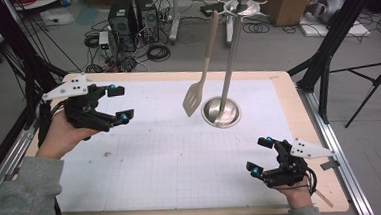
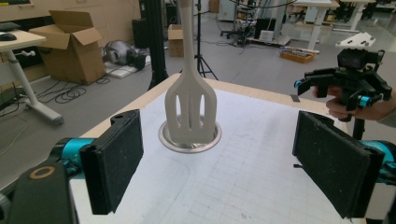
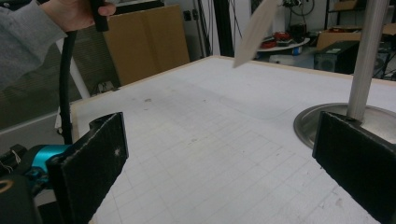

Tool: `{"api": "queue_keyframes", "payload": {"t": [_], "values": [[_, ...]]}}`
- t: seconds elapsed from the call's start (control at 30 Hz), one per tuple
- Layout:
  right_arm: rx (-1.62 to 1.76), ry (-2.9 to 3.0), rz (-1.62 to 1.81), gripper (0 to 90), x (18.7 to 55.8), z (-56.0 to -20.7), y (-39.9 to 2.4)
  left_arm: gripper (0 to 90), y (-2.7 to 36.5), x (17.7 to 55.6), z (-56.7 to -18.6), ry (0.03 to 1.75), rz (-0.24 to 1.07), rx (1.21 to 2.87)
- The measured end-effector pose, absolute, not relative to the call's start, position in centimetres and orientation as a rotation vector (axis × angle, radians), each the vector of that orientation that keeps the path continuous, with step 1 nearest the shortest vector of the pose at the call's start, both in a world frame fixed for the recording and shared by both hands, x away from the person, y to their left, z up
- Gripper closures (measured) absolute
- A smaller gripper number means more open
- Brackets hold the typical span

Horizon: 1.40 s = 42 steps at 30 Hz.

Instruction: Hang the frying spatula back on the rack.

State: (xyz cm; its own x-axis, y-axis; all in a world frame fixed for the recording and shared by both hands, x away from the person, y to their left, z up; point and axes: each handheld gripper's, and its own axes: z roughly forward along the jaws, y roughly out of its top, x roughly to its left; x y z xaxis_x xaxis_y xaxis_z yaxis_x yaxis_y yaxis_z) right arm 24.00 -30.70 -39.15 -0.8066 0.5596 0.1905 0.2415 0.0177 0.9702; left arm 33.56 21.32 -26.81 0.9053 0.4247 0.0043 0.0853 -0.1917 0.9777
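Spatula [image 1: 202, 71] is hanging from the metal stand [image 1: 227, 85] near the table's [image 1: 183, 188] far edge, its blade just above the mat. Left gripper [image 1: 118, 102] and right gripper [image 1: 260, 157] are hovering wide open, empty, with bare mat between them.

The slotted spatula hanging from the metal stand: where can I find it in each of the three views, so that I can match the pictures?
High view: the spatula hangs above centre, left of the stand's pole.
Left gripper view: its slotted blade hangs at centre, between the open jaws, in front of the round base.
Right gripper view: a pale blade edge at the top, right of centre.
Shared landmark: the stand's round metal base.
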Motion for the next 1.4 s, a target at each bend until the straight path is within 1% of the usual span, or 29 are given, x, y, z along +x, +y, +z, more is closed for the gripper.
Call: {"api": "queue_keyframes", "payload": {"t": [0.13,0.57,1.13,1.27,1.4], "values": [[0.833,2.038,1.883,2.2,23.9,-39.0,-30.7,15.6,22.4,32.9,-27.2,0.420,0.309,1.742],[0.819,2.043,1.874,2.2,24.0,-39.0,-30.3,14.3,25.4,31.3,-29.1,0.473,0.344,1.698],[0.778,2.075,1.864,2.3,24.5,-38.8,-29.0,14.2,27.6,28.0,-31.0,0.548,0.473,1.686],[0.774,2.090,1.862,2.2,24.8,-38.7,-28.6,14.2,27.9,27.5,-31.6,0.584,0.502,1.654],[0.763,2.097,1.855,2.3,25.0,-38.6,-28.0,14.2,28.0,27.2,-32.0,0.597,0.526,1.671]]}}
